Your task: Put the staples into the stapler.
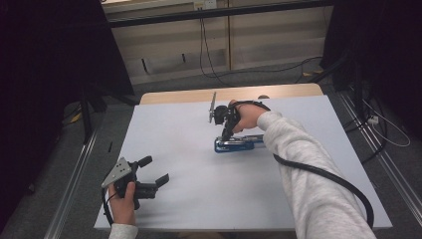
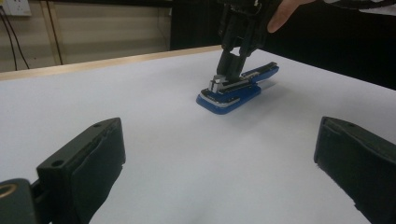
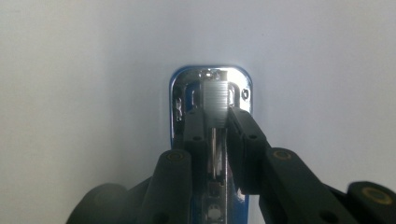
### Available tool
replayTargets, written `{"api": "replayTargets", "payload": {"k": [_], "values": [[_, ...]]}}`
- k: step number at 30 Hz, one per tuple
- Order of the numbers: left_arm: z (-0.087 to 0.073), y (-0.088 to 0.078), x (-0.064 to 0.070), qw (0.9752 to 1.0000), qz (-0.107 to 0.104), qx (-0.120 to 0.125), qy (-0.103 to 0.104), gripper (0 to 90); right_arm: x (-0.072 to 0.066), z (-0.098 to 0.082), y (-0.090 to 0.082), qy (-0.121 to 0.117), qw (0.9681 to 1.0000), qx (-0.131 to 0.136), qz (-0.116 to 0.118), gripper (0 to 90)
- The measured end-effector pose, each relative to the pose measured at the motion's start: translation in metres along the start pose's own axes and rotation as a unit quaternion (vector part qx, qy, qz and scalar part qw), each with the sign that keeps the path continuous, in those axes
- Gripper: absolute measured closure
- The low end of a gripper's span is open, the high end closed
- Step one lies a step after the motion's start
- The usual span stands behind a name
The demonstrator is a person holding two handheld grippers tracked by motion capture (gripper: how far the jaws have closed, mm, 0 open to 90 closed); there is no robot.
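From the high view, a blue stapler [image 1: 239, 144] lies flat on the white worktop [image 1: 199, 199], a little beyond its middle and toward the right. The right tongs [image 1: 226, 135] point steeply down onto the stapler's left end, the right hand [image 1: 247, 115] above them and the grey-sleeved forearm reaching in from the lower right with a black cable trailing along it. The left tongs [image 1: 155, 172] sit near the worktop's near left corner, well apart from the stapler, held in the left hand [image 1: 123, 201] and pointing roughly level toward the right.

The right gripper view adds what the high view cannot: the stapler [image 3: 211, 93] lies open, its chrome base plate and the ridged metal staple channel showing, and the two black jaws of the right tongs [image 3: 216, 126] stand close on either side of that narrow metal rail. They seem to be clamped on it, though the contact itself is dim.

The left gripper view shows the stapler [image 2: 233, 91] from the side, its upper arm lifted off the blue base at the far end, with the right tongs [image 2: 229, 74] coming straight down onto its metal part. The left tongs [image 2: 219, 158] stand wide open with bare worktop between their jaws.
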State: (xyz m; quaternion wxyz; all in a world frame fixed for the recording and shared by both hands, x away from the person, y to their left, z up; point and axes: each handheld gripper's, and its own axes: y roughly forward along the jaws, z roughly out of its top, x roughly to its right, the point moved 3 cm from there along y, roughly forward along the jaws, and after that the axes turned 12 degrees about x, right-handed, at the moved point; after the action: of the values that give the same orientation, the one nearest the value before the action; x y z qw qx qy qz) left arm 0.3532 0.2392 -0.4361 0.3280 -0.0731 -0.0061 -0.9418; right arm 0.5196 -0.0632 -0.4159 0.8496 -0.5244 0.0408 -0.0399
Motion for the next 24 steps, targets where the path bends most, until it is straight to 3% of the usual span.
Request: {"api": "replayTargets", "payload": {"k": [14,20,24], "values": [[-0.0001,0.0013,0.0005,1.0,-0.004,-0.002,0.001,2.1,0.0003,0.0008,0.0043,-0.003,1.0,-0.001,0.002,77.8],[-0.0007,0.0027,0.0007,1.0,-0.005,-0.005,0.001,2.1,-0.0006,0.0029,0.0035,0.012,0.9998,0.014,-0.005,66.7],[-0.0017,0.006,0.0018,0.9999,-0.011,-0.009,-0.001,2.1,0.0,0.0006,-0.0014,0.024,0.9988,0.039,-0.016,60.1]]}}
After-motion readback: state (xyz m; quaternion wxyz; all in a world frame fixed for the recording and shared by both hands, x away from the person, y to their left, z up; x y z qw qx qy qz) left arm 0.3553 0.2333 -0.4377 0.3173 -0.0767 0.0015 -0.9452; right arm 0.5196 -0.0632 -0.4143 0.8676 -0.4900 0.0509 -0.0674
